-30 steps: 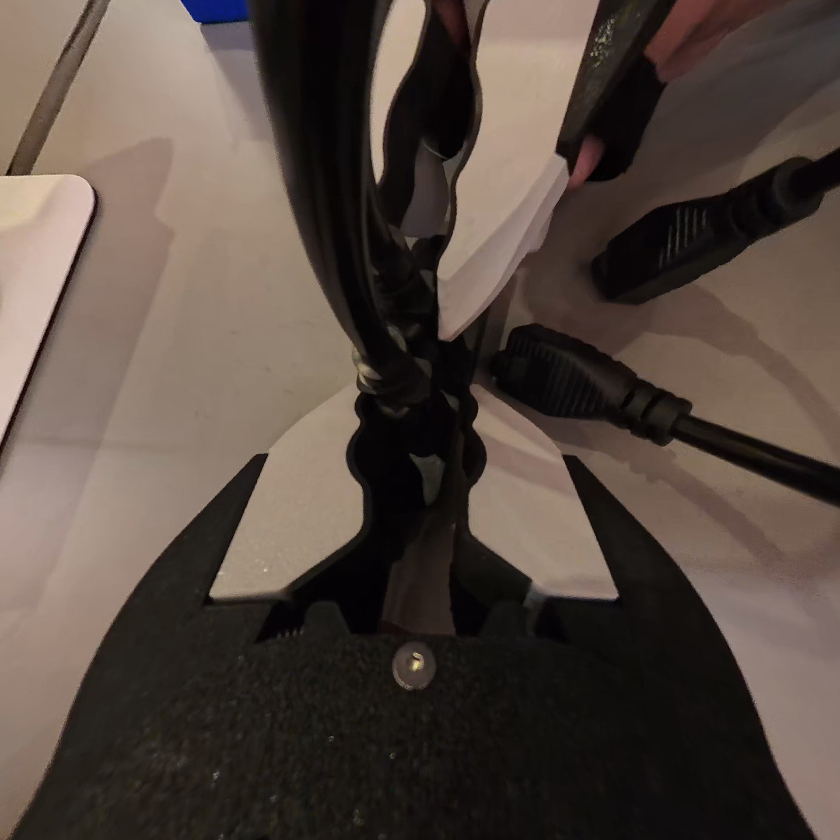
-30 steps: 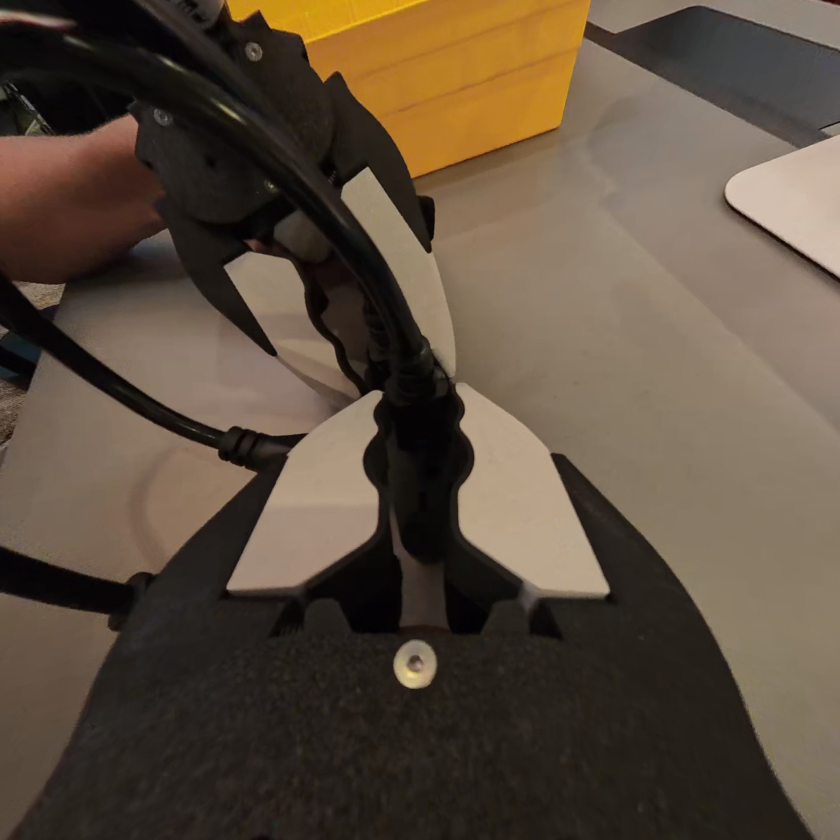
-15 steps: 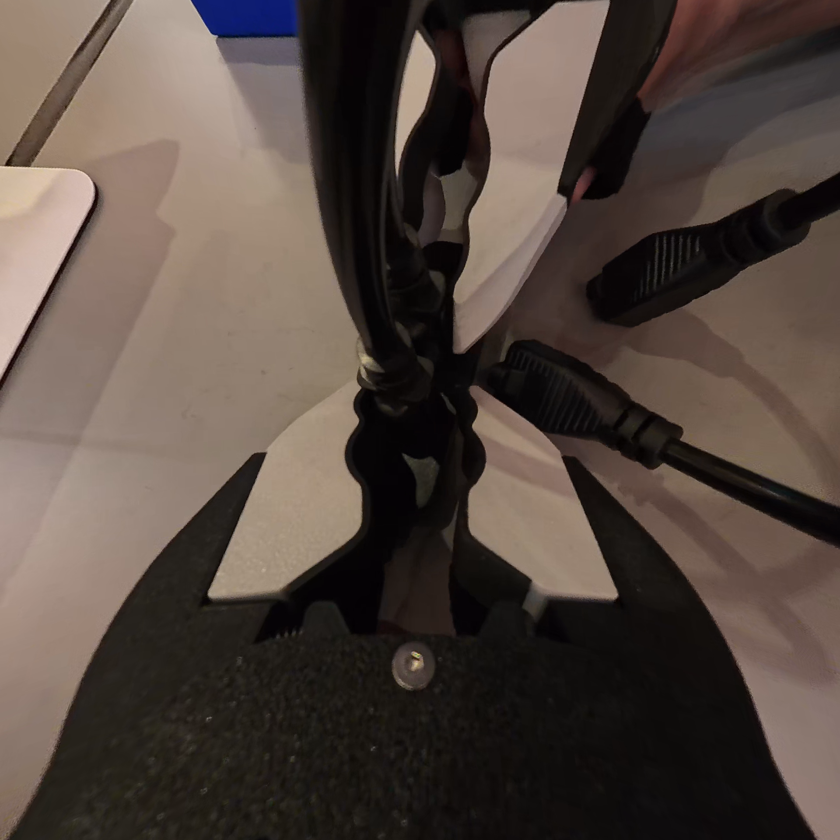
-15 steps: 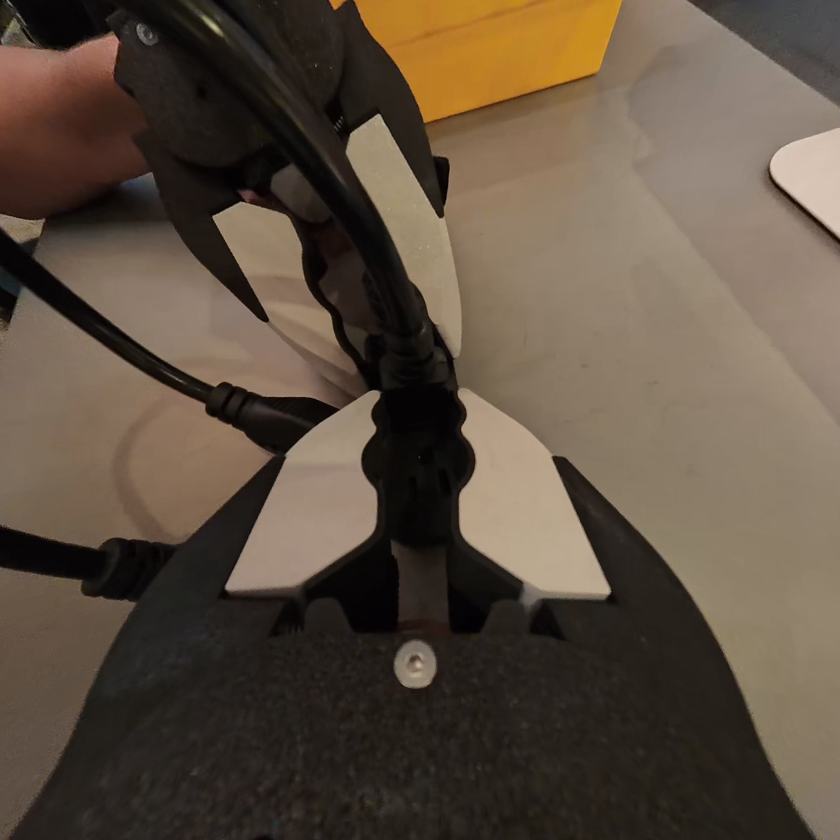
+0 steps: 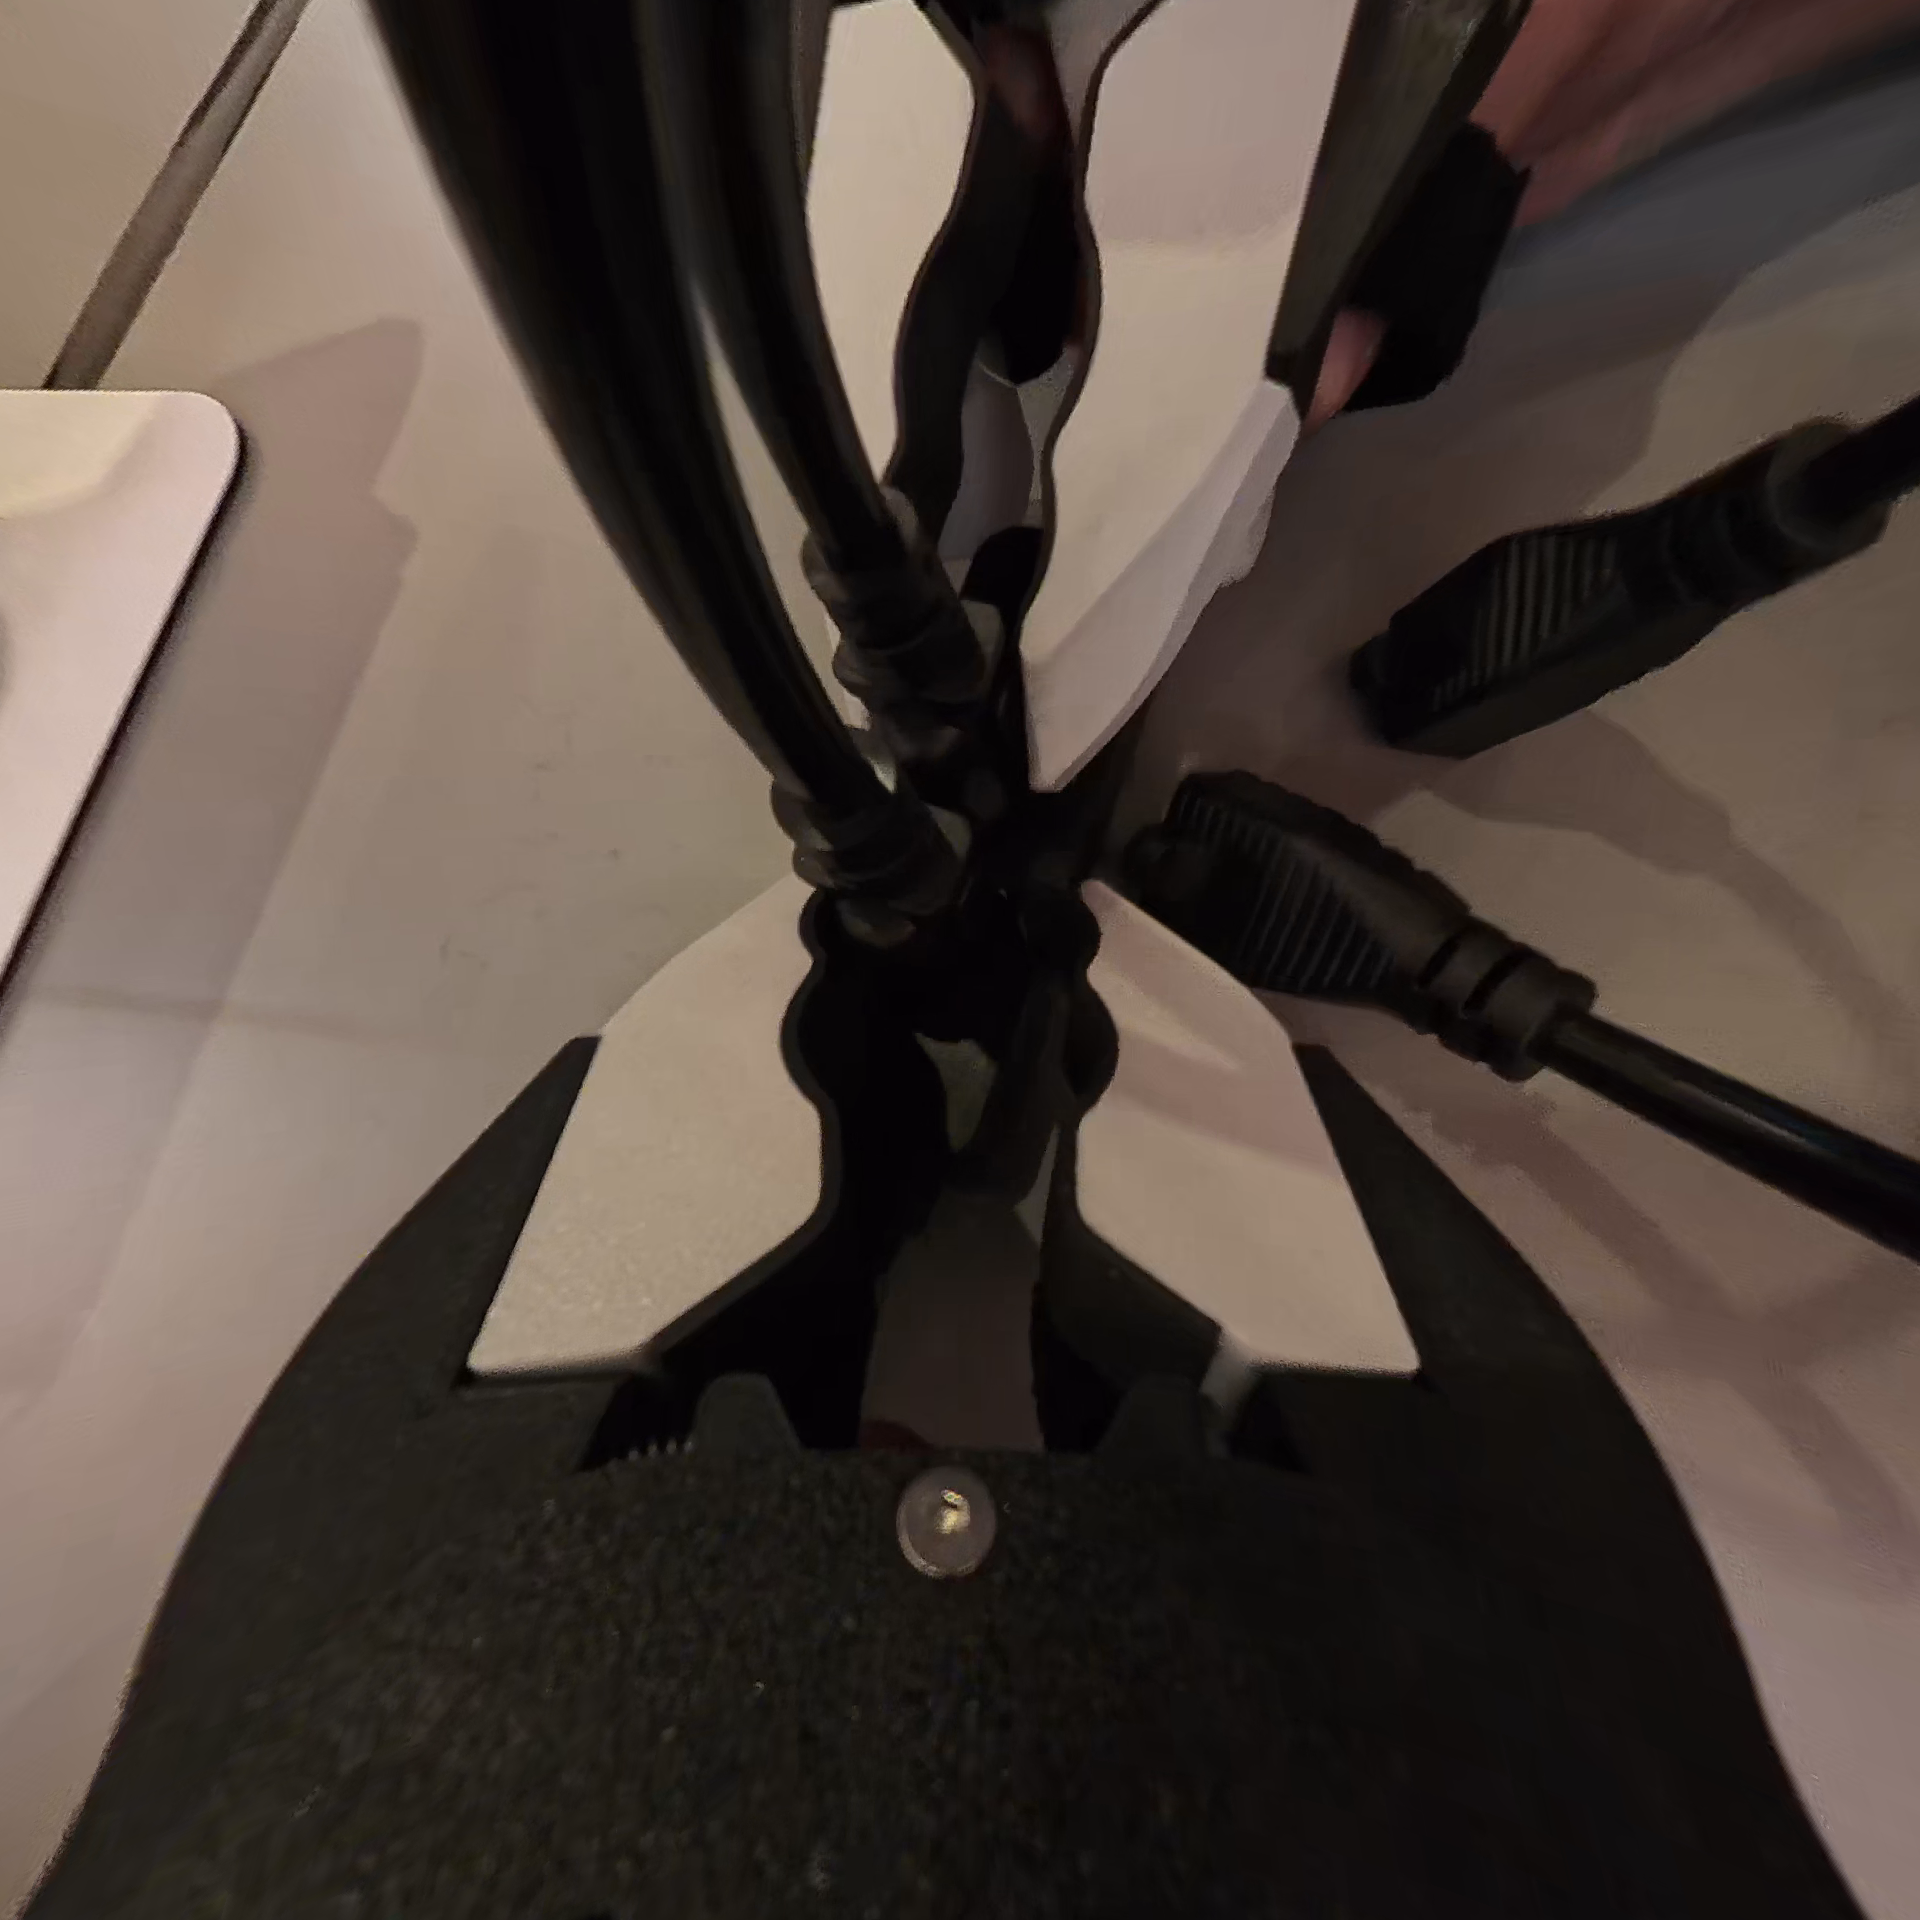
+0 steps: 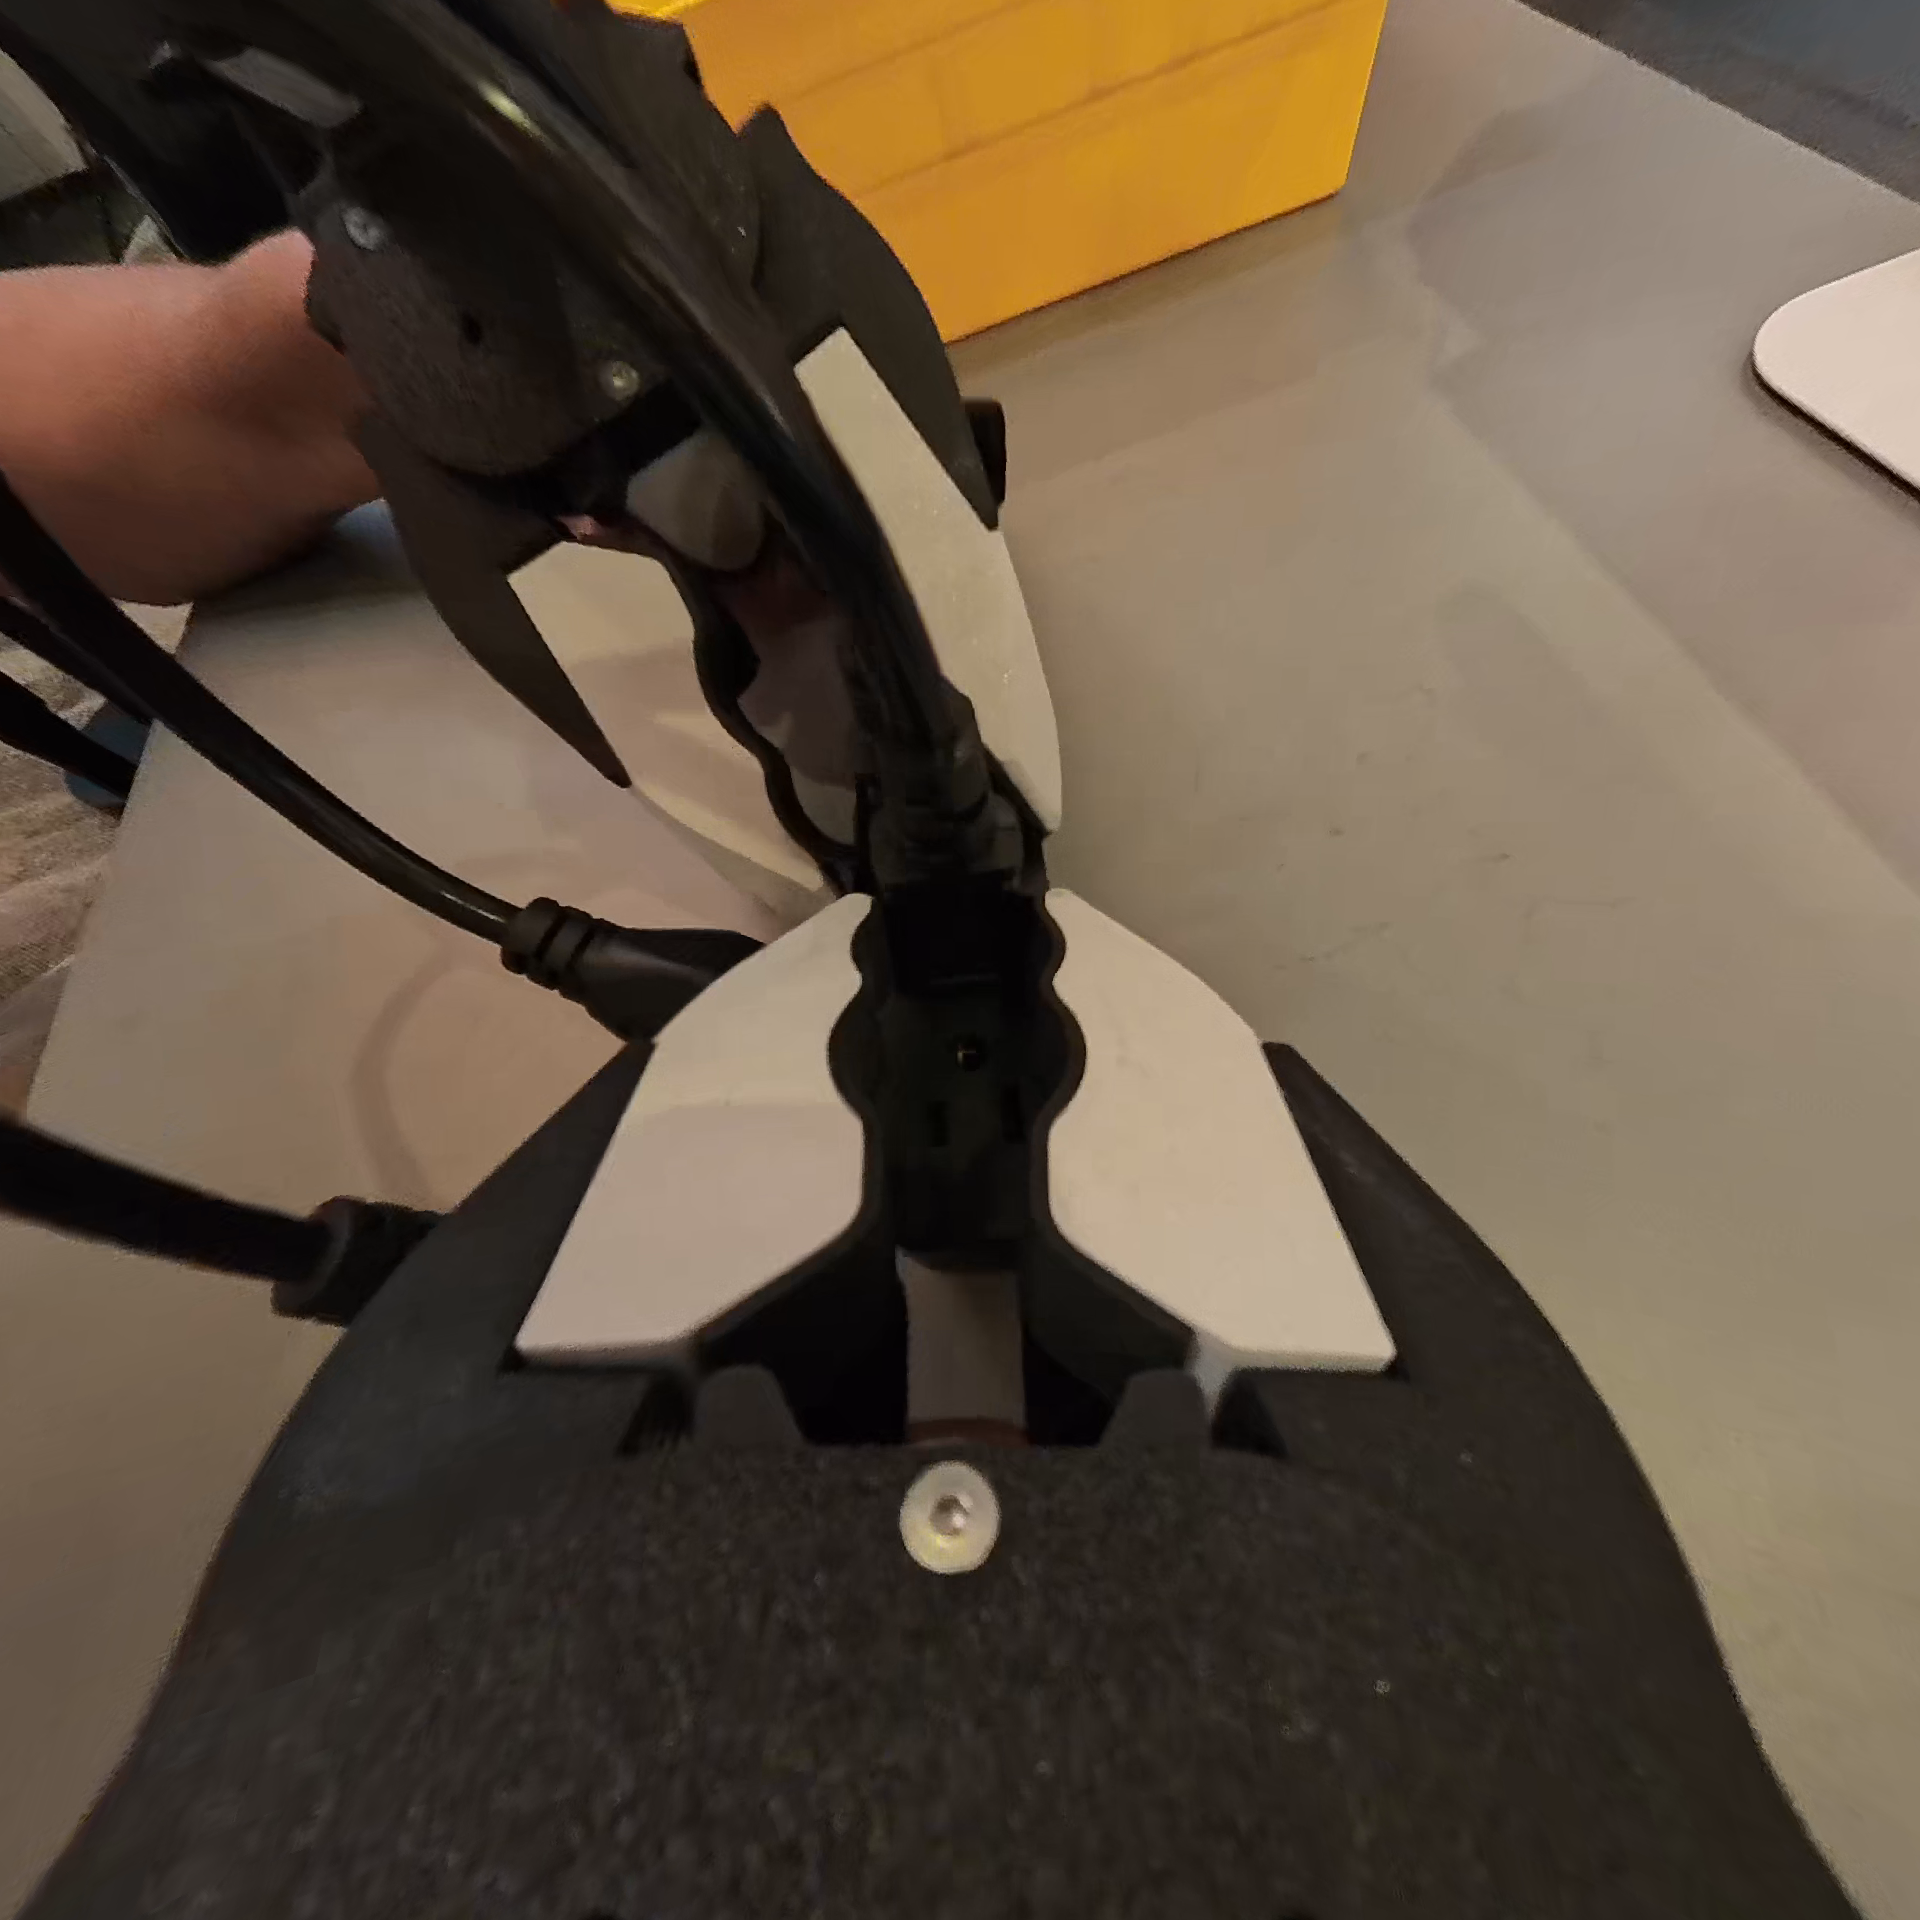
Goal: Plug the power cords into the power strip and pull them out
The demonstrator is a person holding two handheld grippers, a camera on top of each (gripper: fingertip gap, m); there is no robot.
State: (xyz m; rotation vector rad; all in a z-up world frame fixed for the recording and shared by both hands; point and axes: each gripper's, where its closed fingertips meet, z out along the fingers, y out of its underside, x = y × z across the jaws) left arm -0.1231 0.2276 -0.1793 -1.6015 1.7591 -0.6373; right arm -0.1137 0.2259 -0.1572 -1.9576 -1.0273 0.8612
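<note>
Left claw (image 5: 951,914): matte black textured body, pale grey wavy-edged fingers (image 5: 665,1143), one silver screw. Right claw (image 6: 956,925): identical build. Person: black fingerless glove (image 5: 1444,281).

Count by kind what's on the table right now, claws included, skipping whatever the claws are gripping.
Claws: 2, the left claw and the right claw
Loose black plugs: 2, one near and one farther off
Yellow box: 1
White pad: 1
Total: 6
</note>
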